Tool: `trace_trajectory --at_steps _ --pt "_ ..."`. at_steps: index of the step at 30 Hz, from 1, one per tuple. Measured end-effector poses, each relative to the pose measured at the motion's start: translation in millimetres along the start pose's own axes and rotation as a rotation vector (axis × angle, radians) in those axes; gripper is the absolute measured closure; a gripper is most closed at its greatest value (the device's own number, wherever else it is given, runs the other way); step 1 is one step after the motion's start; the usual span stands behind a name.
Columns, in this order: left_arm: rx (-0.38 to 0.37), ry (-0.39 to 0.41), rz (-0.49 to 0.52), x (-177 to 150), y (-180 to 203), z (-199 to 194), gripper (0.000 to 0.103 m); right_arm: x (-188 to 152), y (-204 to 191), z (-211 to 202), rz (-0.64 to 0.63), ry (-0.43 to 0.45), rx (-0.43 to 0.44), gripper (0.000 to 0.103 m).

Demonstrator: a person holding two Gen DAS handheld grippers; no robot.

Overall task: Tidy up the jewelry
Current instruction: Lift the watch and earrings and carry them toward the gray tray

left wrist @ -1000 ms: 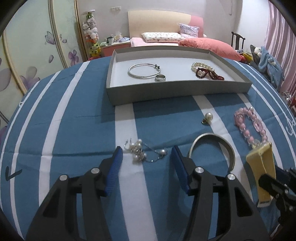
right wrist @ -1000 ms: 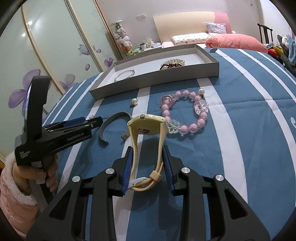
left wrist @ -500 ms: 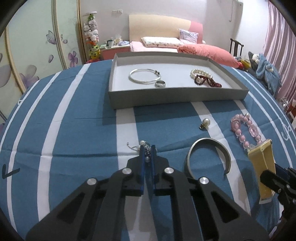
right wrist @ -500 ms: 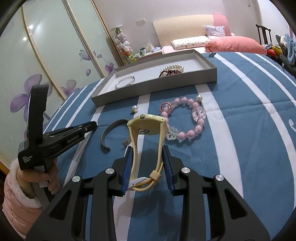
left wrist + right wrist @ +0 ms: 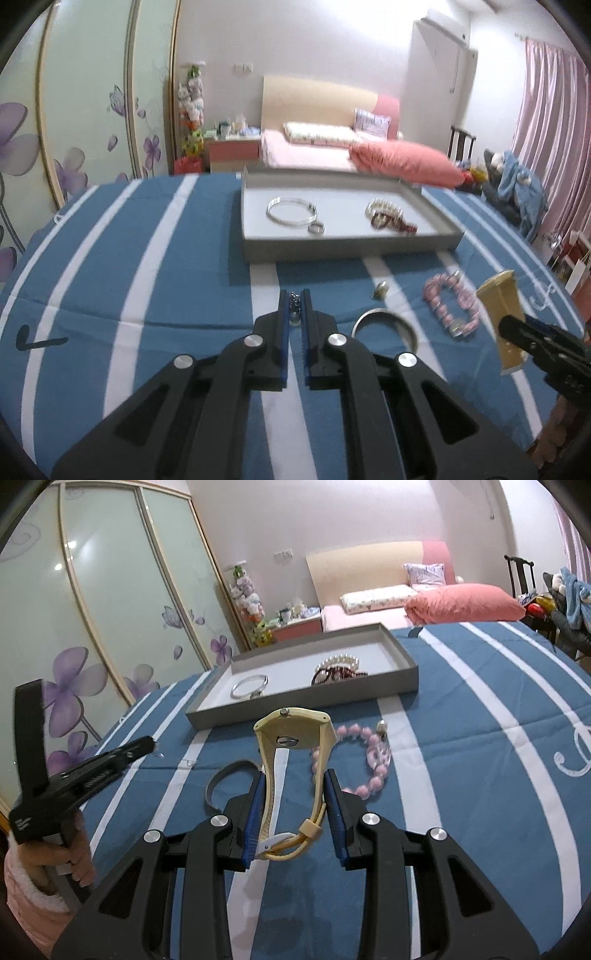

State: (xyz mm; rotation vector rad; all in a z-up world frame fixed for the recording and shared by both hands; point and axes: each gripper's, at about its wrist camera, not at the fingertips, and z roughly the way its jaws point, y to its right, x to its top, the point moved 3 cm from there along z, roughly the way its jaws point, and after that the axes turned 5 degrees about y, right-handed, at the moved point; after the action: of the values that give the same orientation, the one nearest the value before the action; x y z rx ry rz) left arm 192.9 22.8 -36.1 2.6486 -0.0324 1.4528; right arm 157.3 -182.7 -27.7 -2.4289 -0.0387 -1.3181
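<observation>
A small tangle of pearl beads on a thin metal chain (image 5: 294,303) sat pinched between the blue pads of the left gripper (image 5: 294,295), whose jaws were squeezed nearly together on it, above the blue and white striped bedspread (image 5: 166,280). Off to its right, the right gripper (image 5: 295,794) was partly closed on the strap of a cream-yellow plastic wristwatch (image 5: 291,734), gripping the looped band on both sides so the watch case stood up ahead of the fingers. Beyond both lay the shallow grey rectangular tray (image 5: 347,249), which already held a thin silver bangle (image 5: 291,212), a small silver ring (image 5: 317,228) touching it, and a white pearl bracelet (image 5: 382,206) lying against a dark red beaded one (image 5: 395,223). On the cover, between the grippers and the tray, a pink bead bracelet (image 5: 448,306), an open grey metal cuff (image 5: 384,325) and a single pearl earring (image 5: 380,288) were left loose. To my eye both pieces had been picked up and the carry to the tray was the step in hand. The next move would call for bringing each piece over the tray's near wall, lowering it onto a bare patch of the floor apart from what lay there, and easing the jaws apart gently, since the fine chain could snag on a pad.
</observation>
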Motion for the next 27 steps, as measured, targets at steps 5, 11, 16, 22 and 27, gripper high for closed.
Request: trace_trajectory --at_steps 5,11,16,22,27 --pt "-0.026 0.058 -0.024 8 1 -21 0.096 5 0 -3 -0.012 0.032 0.001 0.070" --pt "-0.046 0.107 -0.031 18 5 -38 0.096 11 -1 -9 -0.027 0.069 -0.003 0.070" --pt "-0.062 0.136 -0.035 23 8 -48 0.096 17 0 -13 -0.037 0.106 -0.013 0.070" --pt "-0.072 0.161 -0.037 29 11 -54 0.096 25 2 -18 -0.048 0.149 -0.027 0.070" --pt "-0.076 0.186 -0.034 32 13 -60 0.096 30 4 -23 -0.053 0.187 -0.037 0.070"
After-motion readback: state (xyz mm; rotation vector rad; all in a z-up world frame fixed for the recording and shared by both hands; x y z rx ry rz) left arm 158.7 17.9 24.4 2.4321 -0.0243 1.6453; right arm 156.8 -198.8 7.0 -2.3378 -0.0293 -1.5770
